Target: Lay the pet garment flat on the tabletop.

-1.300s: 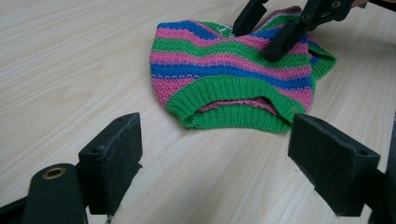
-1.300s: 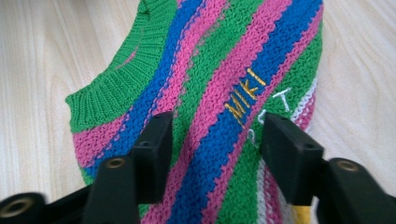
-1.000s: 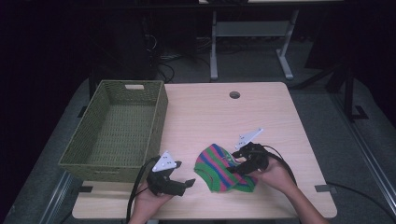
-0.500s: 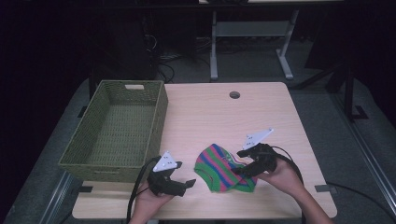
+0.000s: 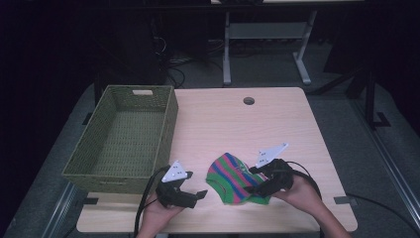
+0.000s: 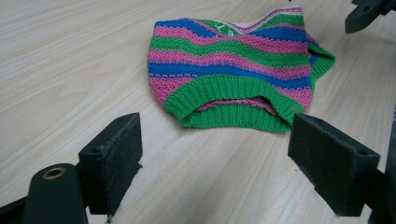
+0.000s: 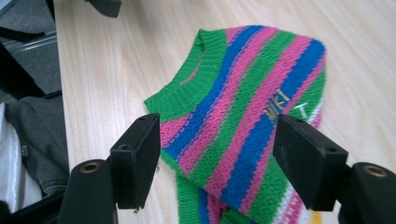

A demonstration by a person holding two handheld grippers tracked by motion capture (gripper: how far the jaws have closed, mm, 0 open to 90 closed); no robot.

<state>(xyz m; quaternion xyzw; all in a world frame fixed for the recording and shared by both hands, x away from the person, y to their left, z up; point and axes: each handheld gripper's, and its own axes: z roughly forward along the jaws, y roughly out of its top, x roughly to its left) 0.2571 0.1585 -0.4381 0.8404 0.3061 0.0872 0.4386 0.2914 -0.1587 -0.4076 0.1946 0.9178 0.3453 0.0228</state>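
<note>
lying flat on the counter point(image 5: 297, 124) near its front edge, the striped sweater point(image 5: 233, 176) sits between the two hands. the left claw point(image 5: 194, 187) rests just left of it, jaws spread wide, gripping nothing, with the sweater's green hem point(image 6: 233, 105) ahead of its pads. the right claw point(image 5: 253, 179) hovers over the sweater's right side, jaws also wide apart, the pads clear of the knit and holding nothing. a green woven basket point(image 5: 99, 168) stands at the counter's left.
</note>
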